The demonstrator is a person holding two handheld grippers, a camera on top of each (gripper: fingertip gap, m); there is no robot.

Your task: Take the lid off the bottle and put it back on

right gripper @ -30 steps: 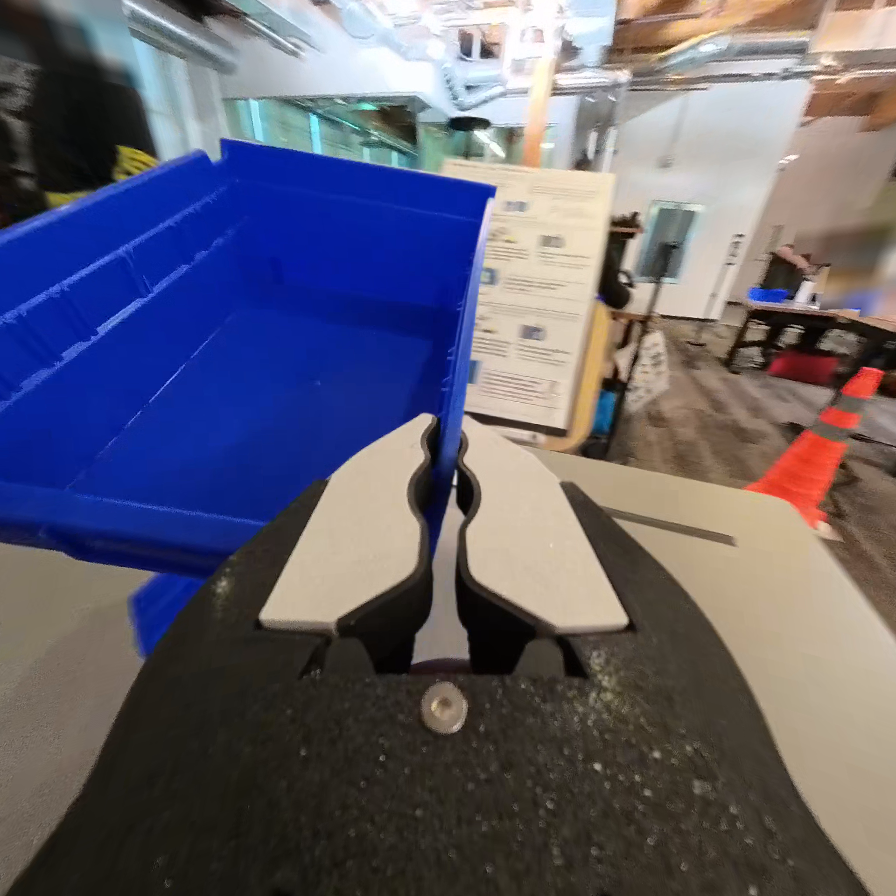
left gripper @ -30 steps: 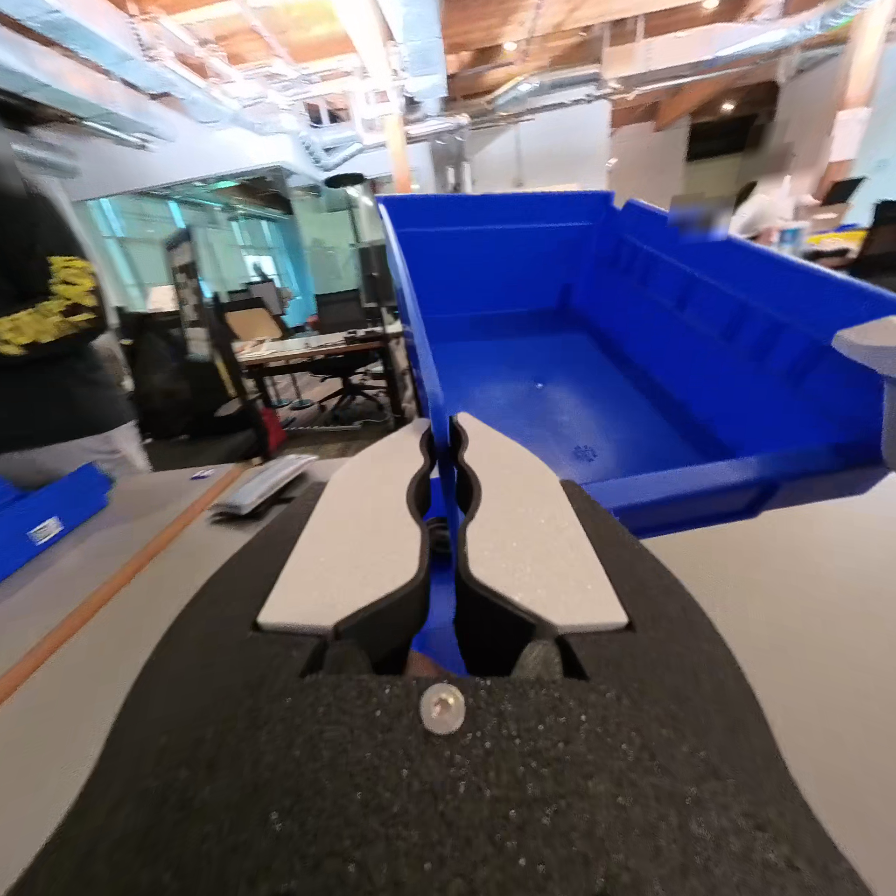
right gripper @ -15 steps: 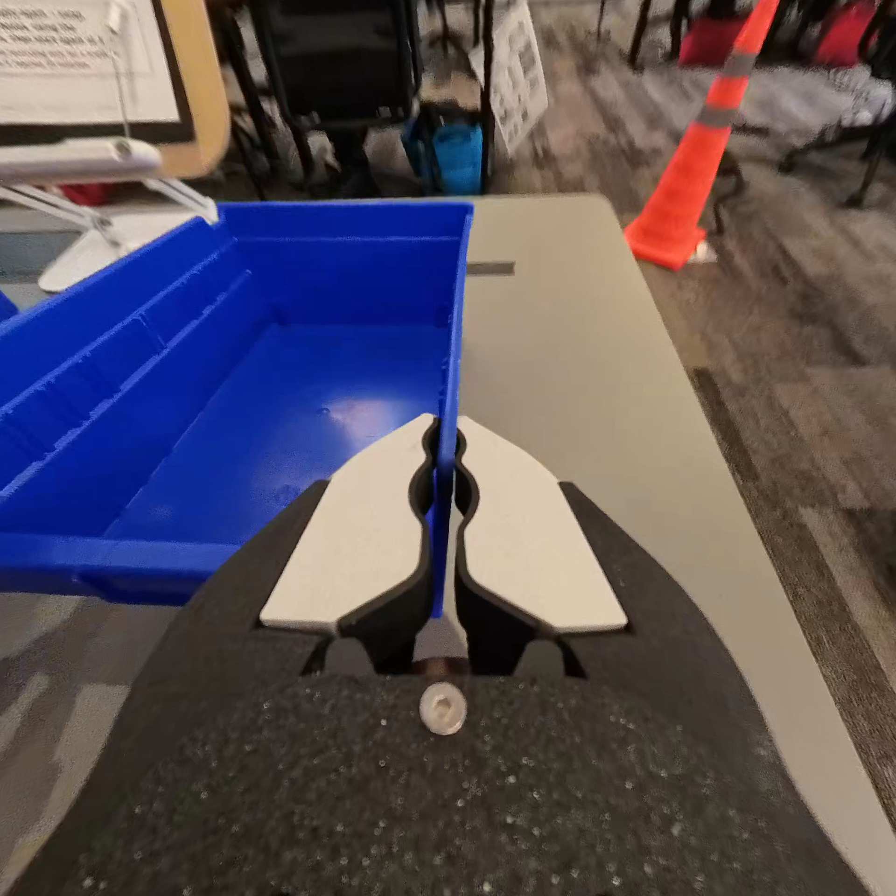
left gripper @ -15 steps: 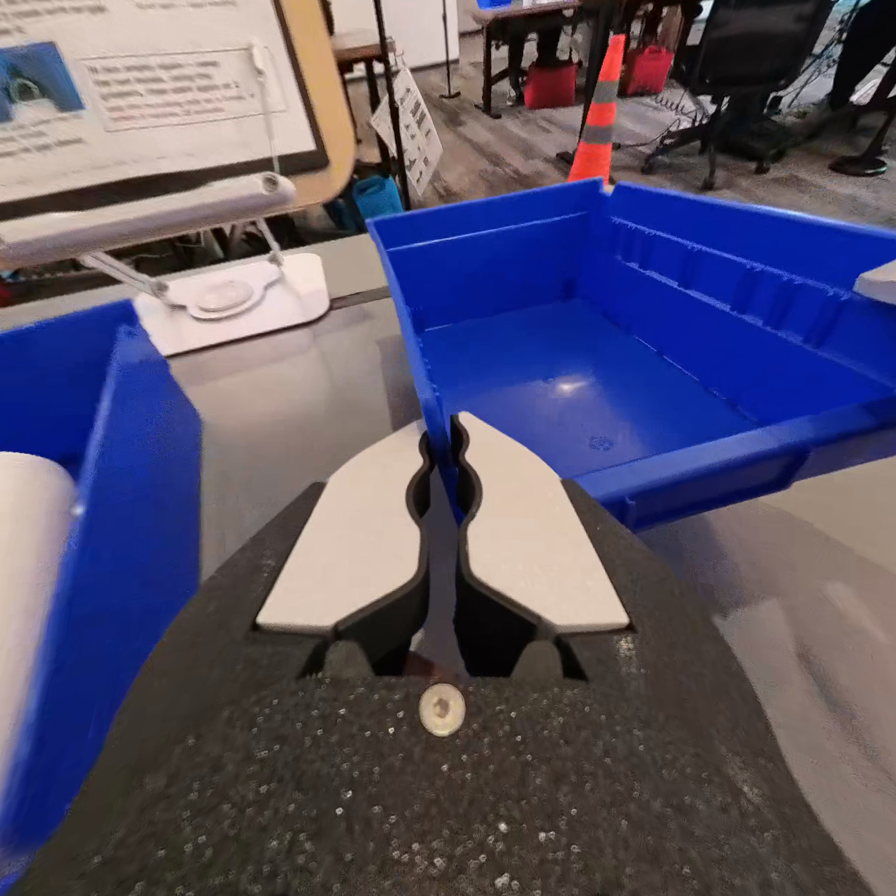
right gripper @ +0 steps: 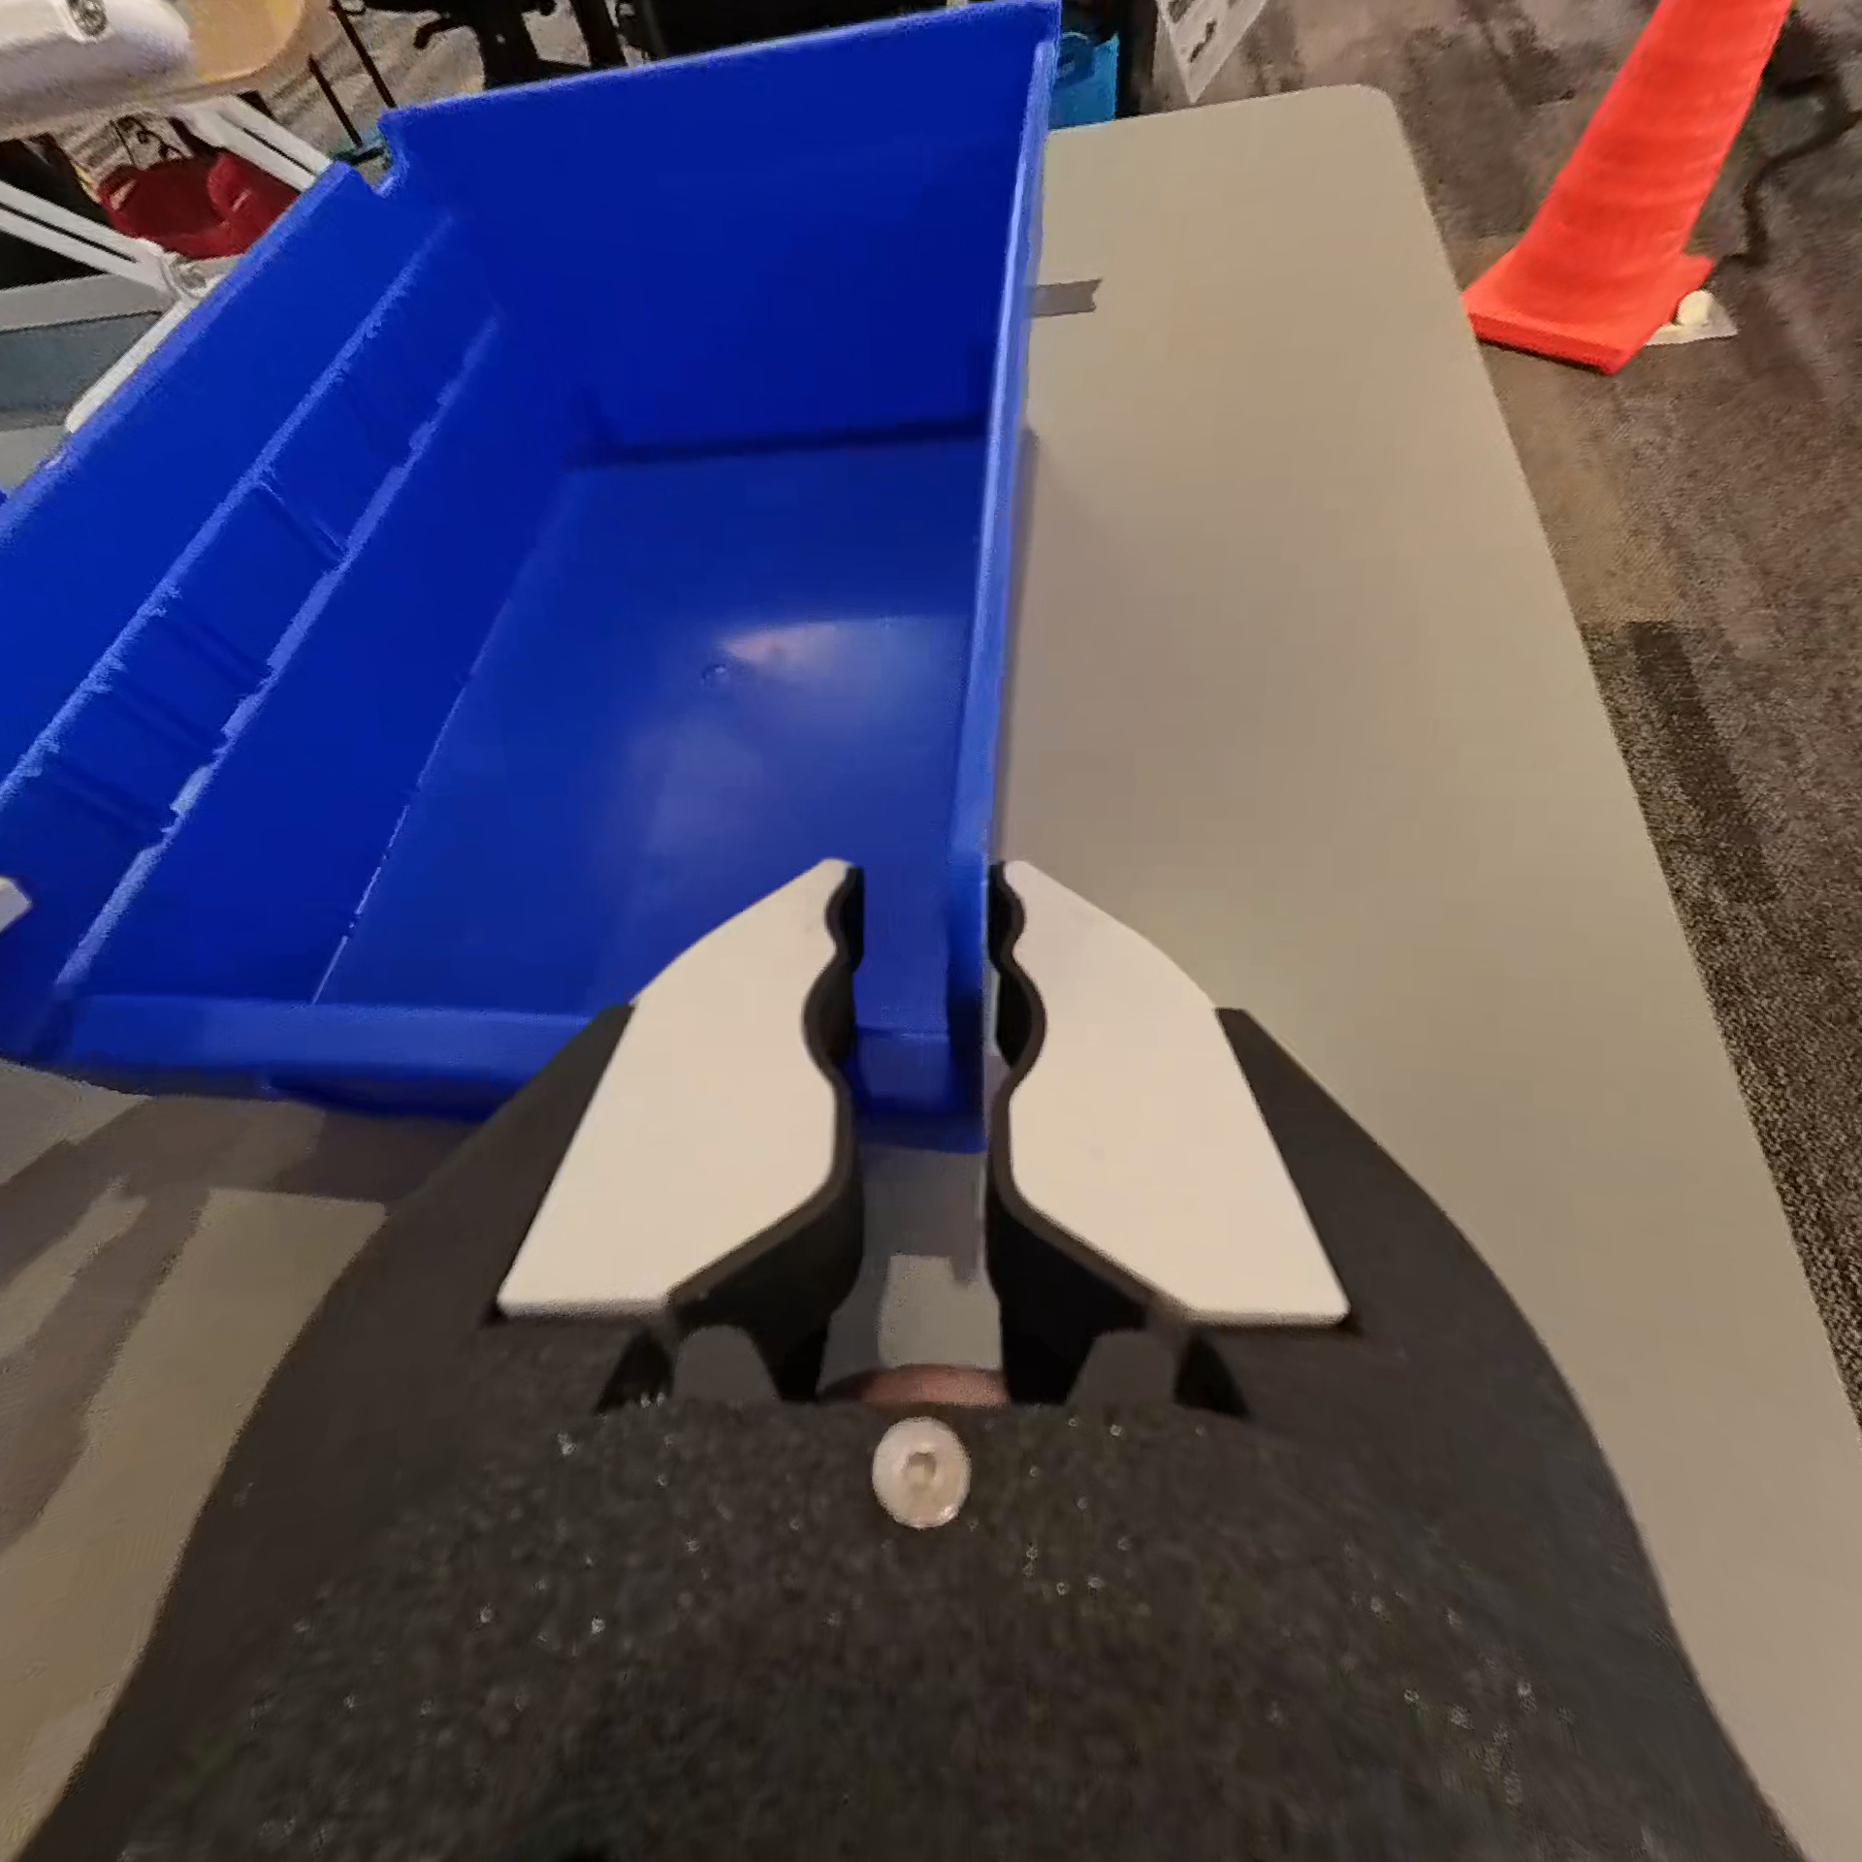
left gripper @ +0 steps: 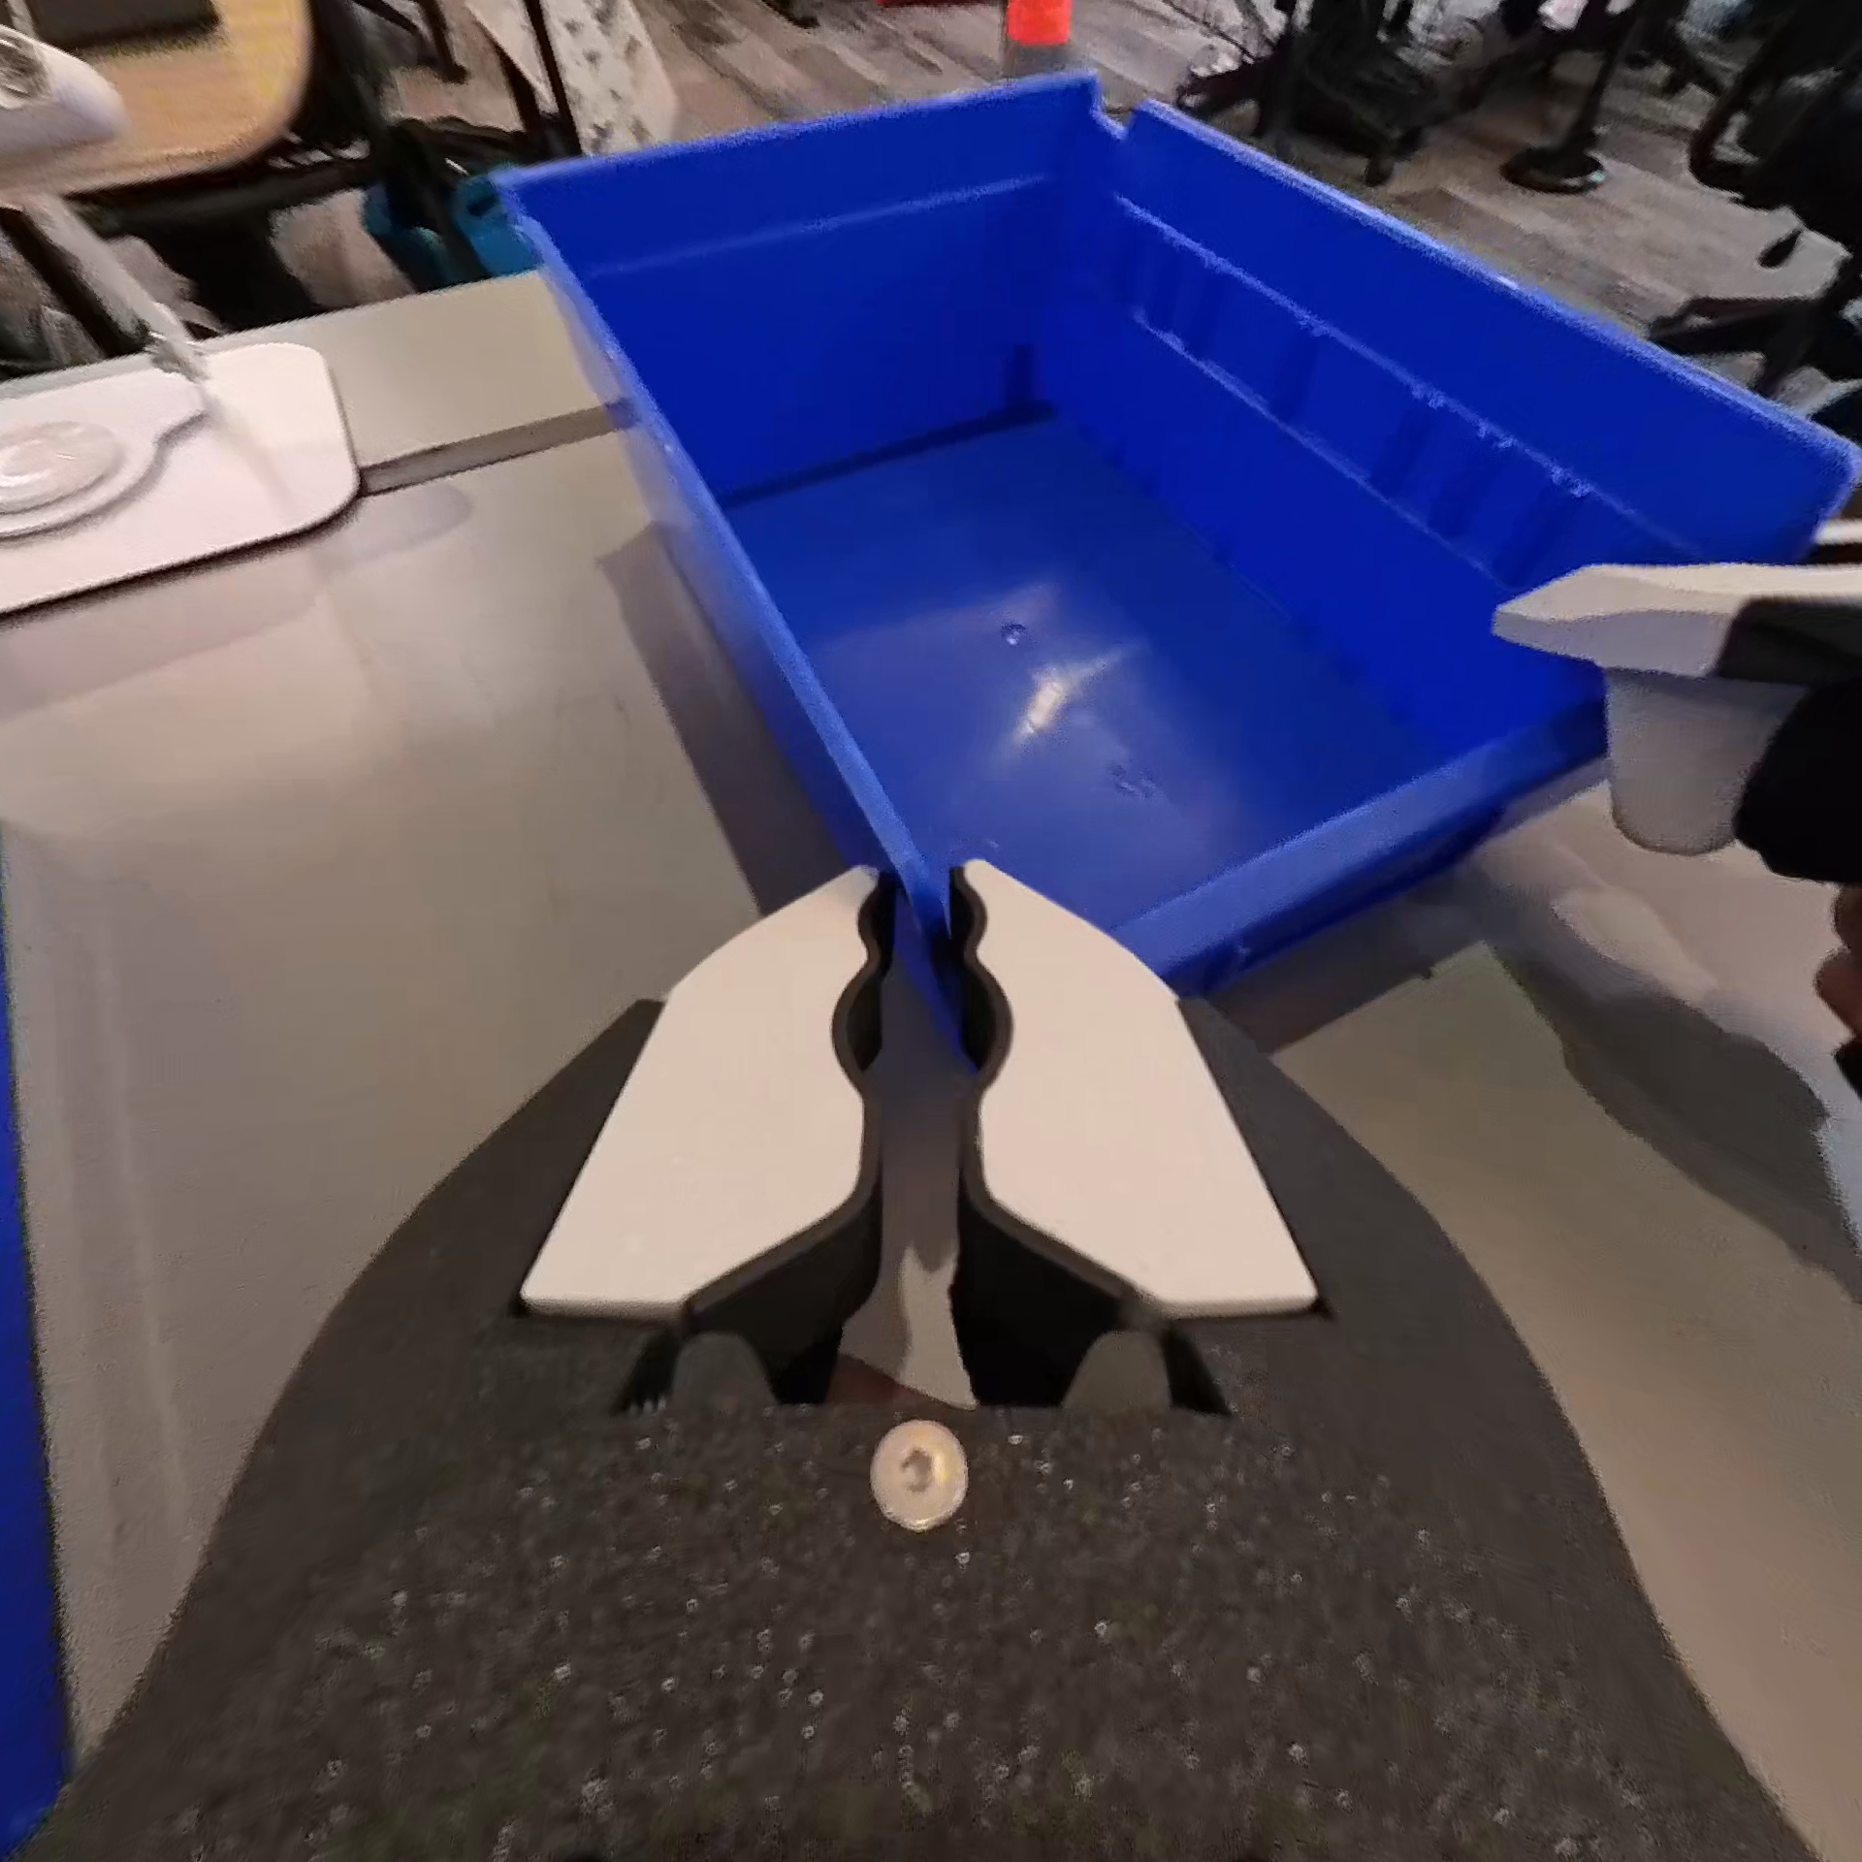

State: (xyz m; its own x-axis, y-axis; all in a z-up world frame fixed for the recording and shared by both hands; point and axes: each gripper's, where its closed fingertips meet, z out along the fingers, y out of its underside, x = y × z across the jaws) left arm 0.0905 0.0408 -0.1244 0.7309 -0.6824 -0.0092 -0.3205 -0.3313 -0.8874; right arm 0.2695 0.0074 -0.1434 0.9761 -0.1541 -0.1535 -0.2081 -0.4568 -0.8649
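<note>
Both tools have loosened off the walls of the empty blue bin (right gripper: 625, 705) now set on the tabletop (right gripper: 1310, 705), left tool (left gripper: 922, 887) slightly apart, right tool (right gripper: 922, 877) wider, while no bottle or lid is visible.

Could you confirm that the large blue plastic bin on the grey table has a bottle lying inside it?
Not quite: the large blue plastic bin does sit on the grey table, but it is empty; no bottle lies inside, as the right wrist view shows.
</note>
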